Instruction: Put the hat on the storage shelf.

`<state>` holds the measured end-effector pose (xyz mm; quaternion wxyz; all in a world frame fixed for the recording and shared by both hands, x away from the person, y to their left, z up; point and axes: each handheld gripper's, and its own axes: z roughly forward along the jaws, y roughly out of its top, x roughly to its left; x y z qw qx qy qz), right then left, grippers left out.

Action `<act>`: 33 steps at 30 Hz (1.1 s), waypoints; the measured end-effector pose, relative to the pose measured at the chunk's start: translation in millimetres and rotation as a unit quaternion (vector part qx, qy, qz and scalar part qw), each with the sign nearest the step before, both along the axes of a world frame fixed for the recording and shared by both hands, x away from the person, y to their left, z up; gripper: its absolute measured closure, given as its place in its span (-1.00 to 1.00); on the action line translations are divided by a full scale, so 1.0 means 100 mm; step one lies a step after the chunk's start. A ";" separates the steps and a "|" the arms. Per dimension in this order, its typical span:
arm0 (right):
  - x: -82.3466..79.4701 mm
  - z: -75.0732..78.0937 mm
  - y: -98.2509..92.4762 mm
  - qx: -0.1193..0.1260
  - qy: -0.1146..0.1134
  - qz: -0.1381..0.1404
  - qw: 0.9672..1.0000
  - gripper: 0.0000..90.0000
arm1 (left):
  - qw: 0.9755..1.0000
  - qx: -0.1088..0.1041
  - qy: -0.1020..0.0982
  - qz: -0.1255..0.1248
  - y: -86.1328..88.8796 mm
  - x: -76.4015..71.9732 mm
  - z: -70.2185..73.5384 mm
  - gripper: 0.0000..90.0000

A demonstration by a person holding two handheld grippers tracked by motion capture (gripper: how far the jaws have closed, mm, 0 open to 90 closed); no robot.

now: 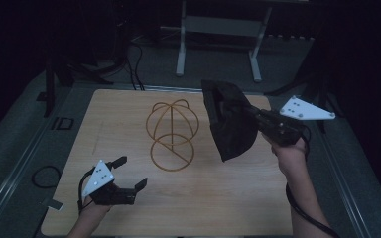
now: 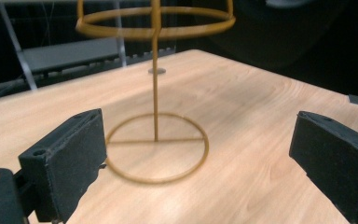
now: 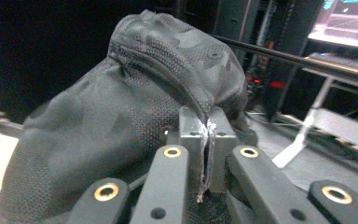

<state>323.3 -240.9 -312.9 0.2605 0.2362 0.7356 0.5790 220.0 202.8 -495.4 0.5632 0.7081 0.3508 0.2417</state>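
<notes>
High view: my right gripper point(image 1: 238, 111) pinches the black cap point(image 1: 230, 121), lifted beside the wire stand point(image 1: 172, 135).
Handling: soft, light, floppy; I'd grip the seam.
Left gripper point(image 1: 131, 173): spread, empty.

1. The wire stand point(image 1: 172, 134) rises from the middle of the table point(image 1: 228, 208), its ring base flat on the top and its domed frame directly above the base on an upright stem.
2. The left gripper point(image 1: 130, 172) is near the stand, to its left and on the person's side, low over the table; its jaws are spread wide toward the stand's base point(image 2: 157, 147).
3. The cap point(image 1: 229, 120) hangs in the air just right of the stand, apart from it.
4. The right gripper point(image 1: 252, 115) is right of the stand, beyond the cap, its jaws clamped on the cap's edge point(image 3: 193, 100).
</notes>
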 end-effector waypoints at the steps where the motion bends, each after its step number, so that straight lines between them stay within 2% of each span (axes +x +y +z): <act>1: 0.03 0.03 0.06 0.002 0.002 0.006 1.000 0.95 | 1.000 -0.012 0.010 0.001 0.03 -0.01 -0.02 -0.90; 3: 0.07 0.07 0.15 -0.010 0.001 0.004 1.000 0.95 | 1.000 0.011 0.007 0.015 0.07 -0.04 -0.07 -0.90; 4: 0.09 0.09 0.18 -0.006 0.006 0.007 1.000 0.95 | 1.000 -0.004 0.008 0.018 0.11 -0.06 -0.10 -0.90; 5: 0.11 0.10 0.23 -0.006 0.006 0.010 1.000 0.95 | 1.000 -0.006 0.009 0.017 0.14 -0.06 -0.12 -0.90; 7: 0.14 0.12 0.29 -0.009 0.012 0.011 1.000 0.95 | 0.999 0.006 0.006 0.036 0.18 -0.09 -0.18 -0.90; 8: 0.15 0.13 0.32 0.004 0.017 0.016 1.000 0.95 | 0.999 0.007 -0.003 0.037 0.20 -0.11 -0.21 -0.90; 9: 0.16 0.14 0.36 0.001 0.015 0.017 1.000 0.95 | 0.999 0.009 0.004 0.039 0.21 -0.11 -0.24 -0.90; 10: 0.17 0.15 0.41 -0.009 0.013 0.017 1.000 0.95 | 0.999 0.003 0.017 0.042 0.24 -0.10 -0.27 -0.90; 11: 0.19 0.15 0.44 -0.001 0.017 0.022 1.000 0.95 | 0.999 -0.007 0.015 0.045 0.26 -0.10 -0.30 -0.90; 12: 0.21 0.15 0.48 0.000 0.020 0.026 0.999 0.95 | 0.999 -0.001 0.013 0.051 0.27 -0.10 -0.33 -0.90; 13: 0.22 0.16 0.53 -0.009 0.017 0.025 0.999 0.95 | 0.998 0.013 0.014 0.059 0.28 -0.09 -0.35 -0.90; 15: 0.23 0.16 0.58 -0.016 0.018 0.022 0.999 0.95 | 0.998 0.008 0.011 0.067 0.31 -0.10 -0.39 -0.90; 16: 0.25 0.15 0.66 -0.023 0.025 0.031 0.999 0.95 | 0.998 0.014 0.015 0.067 0.32 -0.10 -0.41 -0.90; 18: 0.27 0.14 0.74 -0.032 0.034 0.033 0.998 0.95 | 0.997 0.022 0.004 0.073 0.33 -0.10 -0.44 -0.90; 20: 0.29 0.12 0.81 -0.036 0.040 0.039 0.998 0.95 | 0.996 0.033 0.011 0.079 0.35 -0.09 -0.47 -0.89; 21: 0.30 0.11 0.84 -0.039 0.045 0.041 0.997 0.94 | 0.997 0.027 0.008 0.078 0.36 -0.09 -0.48 -0.89; 23: 0.30 0.10 0.91 -0.048 0.046 0.047 0.997 0.94 | 0.996 0.032 0.013 0.081 0.36 -0.09 -0.49 -0.89; 25: 0.30 0.08 0.98 -0.059 0.045 0.048 0.996 0.94 | 0.996 0.021 0.009 0.082 0.38 -0.09 -0.49 -0.89; 28: 0.34 0.02 1.04 -0.062 0.055 0.052 0.995 0.94 | 0.996 0.015 0.007 0.084 0.40 -0.09 -0.50 -0.89; 32: 0.38 -0.06 1.09 -0.075 0.065 0.053 0.994 0.94 | 0.996 0.021 0.007 0.090 0.42 -0.09 -0.51 -0.89; 33: 0.39 -0.08 1.11 -0.076 0.068 0.055 0.993 0.94 | 0.996 0.016 0.007 0.090 0.43 -0.08 -0.51 -0.89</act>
